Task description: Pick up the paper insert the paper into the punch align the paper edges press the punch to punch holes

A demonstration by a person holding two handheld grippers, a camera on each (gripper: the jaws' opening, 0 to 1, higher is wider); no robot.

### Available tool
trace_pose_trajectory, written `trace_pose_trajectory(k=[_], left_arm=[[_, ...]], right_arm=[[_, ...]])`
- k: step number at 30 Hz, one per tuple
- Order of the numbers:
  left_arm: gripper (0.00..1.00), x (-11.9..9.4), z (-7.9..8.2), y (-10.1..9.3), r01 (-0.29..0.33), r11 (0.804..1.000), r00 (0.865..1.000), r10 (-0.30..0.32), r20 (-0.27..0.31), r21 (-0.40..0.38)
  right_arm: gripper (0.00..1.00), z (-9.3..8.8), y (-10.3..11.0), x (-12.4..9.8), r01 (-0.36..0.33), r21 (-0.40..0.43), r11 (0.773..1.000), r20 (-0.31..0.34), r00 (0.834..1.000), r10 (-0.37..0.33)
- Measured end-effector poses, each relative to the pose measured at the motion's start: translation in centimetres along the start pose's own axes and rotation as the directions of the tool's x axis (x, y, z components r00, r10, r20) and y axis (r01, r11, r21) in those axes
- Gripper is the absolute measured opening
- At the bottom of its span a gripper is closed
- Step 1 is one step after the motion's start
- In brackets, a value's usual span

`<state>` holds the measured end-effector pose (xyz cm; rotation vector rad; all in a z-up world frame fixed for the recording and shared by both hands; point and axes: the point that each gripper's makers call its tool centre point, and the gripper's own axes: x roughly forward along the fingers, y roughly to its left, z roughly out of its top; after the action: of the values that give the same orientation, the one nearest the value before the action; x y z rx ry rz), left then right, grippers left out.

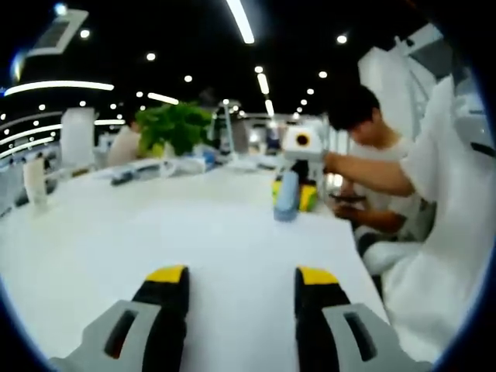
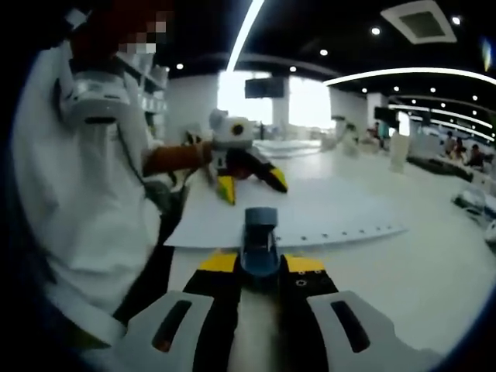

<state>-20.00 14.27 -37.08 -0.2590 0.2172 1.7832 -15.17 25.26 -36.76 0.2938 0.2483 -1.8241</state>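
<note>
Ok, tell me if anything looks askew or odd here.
Nothing stands out. In the right gripper view the paper lies flat on the white table, a row of holes along its near edge, and the right claw grips the blue punch.

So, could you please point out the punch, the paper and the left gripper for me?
punch (image 2: 260, 236): right gripper view, on its blue top.
paper (image 2: 325, 213): right gripper view, on the bare sheet.
left gripper (image 2: 249, 184): right gripper view, between its yellow fingertips.

A leafy green plant stands at the white table's far edge.
</note>
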Motion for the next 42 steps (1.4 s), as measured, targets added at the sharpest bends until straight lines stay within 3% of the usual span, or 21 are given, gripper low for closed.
trace_pose_trajectory(k=[36,42], left_arm=[[0.55,0.1,0.1,-0.1,0.002,1.0,1.0,-0.002,0.002,0.0],[0.58,0.1,0.2,-0.8,0.033,0.999,0.999,-0.033,0.007,0.035]], right_arm=[[0.23,-0.2,0.3,-0.1,-0.001,-0.029,1.0,-0.019,1.0,0.0],[0.33,0.2,0.0,-1.1,0.048,0.003,0.999,-0.009,0.999,-0.048]])
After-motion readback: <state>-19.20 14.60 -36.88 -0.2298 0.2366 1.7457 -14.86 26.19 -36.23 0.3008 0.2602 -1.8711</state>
